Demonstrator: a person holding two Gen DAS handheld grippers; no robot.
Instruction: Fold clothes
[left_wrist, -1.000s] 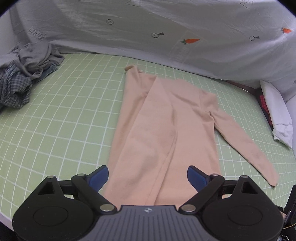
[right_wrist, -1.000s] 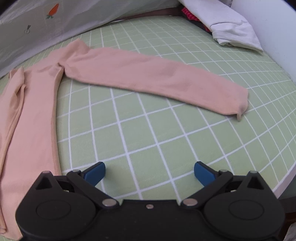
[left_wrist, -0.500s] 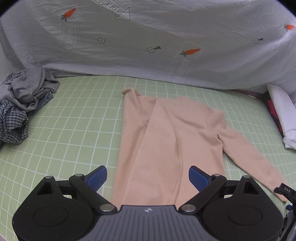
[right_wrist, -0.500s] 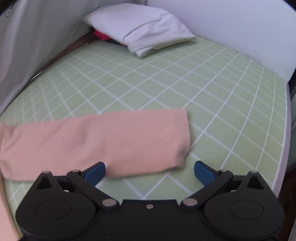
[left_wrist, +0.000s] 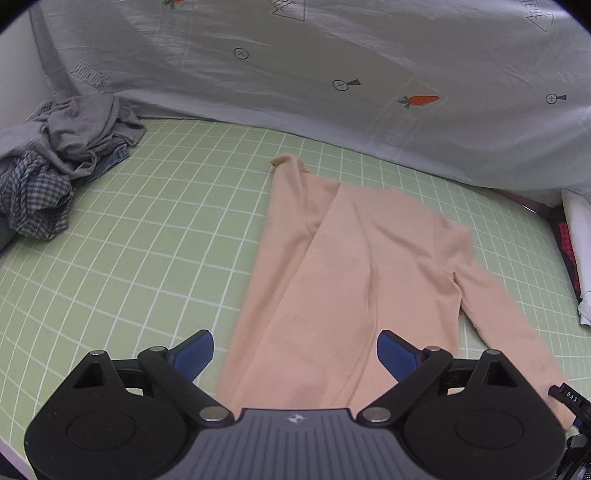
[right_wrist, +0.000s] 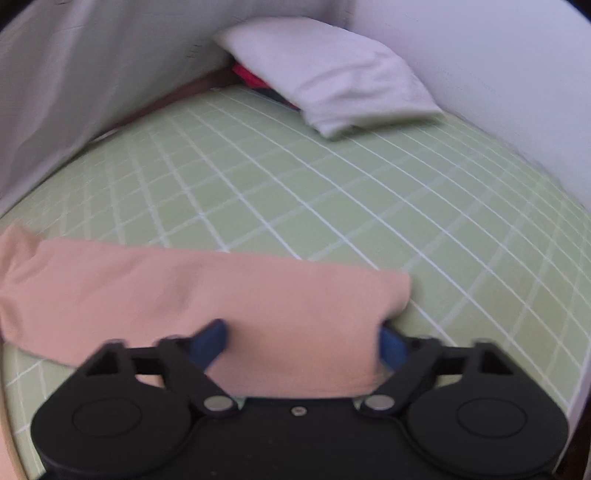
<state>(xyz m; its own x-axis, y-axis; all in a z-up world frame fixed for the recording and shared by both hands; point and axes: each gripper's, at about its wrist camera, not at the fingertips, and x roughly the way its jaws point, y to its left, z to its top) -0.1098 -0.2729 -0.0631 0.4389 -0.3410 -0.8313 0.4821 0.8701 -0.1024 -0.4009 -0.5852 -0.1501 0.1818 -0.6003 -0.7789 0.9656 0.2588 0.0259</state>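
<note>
Nearest, right tool (right_wrist: 301, 341): blue pads spread wide, the cuff end of the sleeve (right_wrist: 207, 295) lying between them and over the tool's front; not yet pinched. The straddling position is judged to be a setup for gripping the cuff so that the sleeve can be carried inward over the body. The view is blurred, so actual contact with the cloth cannot be told.

Left tool (left_wrist: 295, 349): pads likewise spread, nothing held, poised just above the hem of the peach long-sleeved top (left_wrist: 343, 280). It is judged to be kept there in readiness to steady the hem.

Peach top: laid flat on the green gridded mat (left_wrist: 155, 236) covering the table, hem near, neck far. Its left side is already turned in over the body with that sleeve running lengthwise; the other sleeve is stretched out to the right, toward the right tool. The fold is thus judged half done.

Far left: heap of unfolded garments (left_wrist: 62, 155), grey and checked, presumably awaiting their turn.

Far right: folded white garment (right_wrist: 325, 81) stacked over something red at the mat's corner, presumably the finished pile.

Farthest: grey carrot-print sheet (left_wrist: 332, 74), hung as a backdrop.
</note>
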